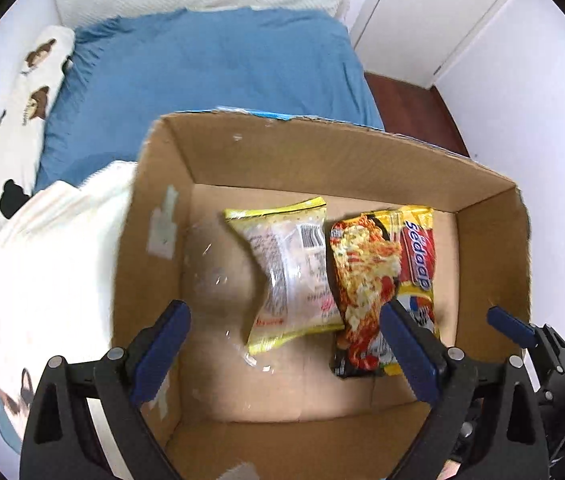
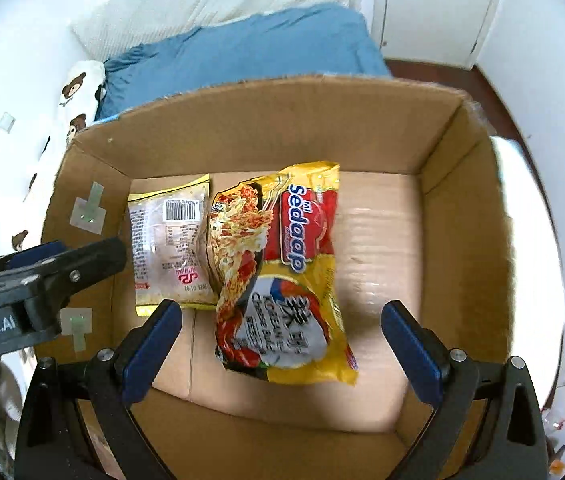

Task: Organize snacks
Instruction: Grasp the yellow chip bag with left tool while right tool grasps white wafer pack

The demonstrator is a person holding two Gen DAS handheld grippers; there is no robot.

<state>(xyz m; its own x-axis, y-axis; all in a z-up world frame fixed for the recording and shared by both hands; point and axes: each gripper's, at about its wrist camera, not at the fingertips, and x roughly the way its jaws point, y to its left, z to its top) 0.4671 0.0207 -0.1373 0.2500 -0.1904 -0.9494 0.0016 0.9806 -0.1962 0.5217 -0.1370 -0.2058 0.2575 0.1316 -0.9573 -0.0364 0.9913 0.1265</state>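
An open cardboard box (image 1: 322, 156) (image 2: 274, 120) sits on a bed. Inside lie two packets side by side: a yellow-edged clear snack packet (image 1: 290, 276) (image 2: 170, 240) on the left and a red and yellow Sedaap noodle packet (image 1: 382, 280) (image 2: 282, 268) on the right, overlapping its edge. My left gripper (image 1: 282, 344) is open and empty above the box's near left part. My right gripper (image 2: 282, 344) is open and empty above the noodle packet. The left gripper's body (image 2: 42, 276) shows at the left of the right wrist view.
The bed has a blue sheet (image 1: 210, 68) (image 2: 242, 48), a white blanket (image 1: 50, 264) left of the box, and a bear-print pillow (image 1: 14, 120) (image 2: 78, 88). A white door (image 1: 434, 12) and dark floor (image 1: 410, 108) lie beyond.
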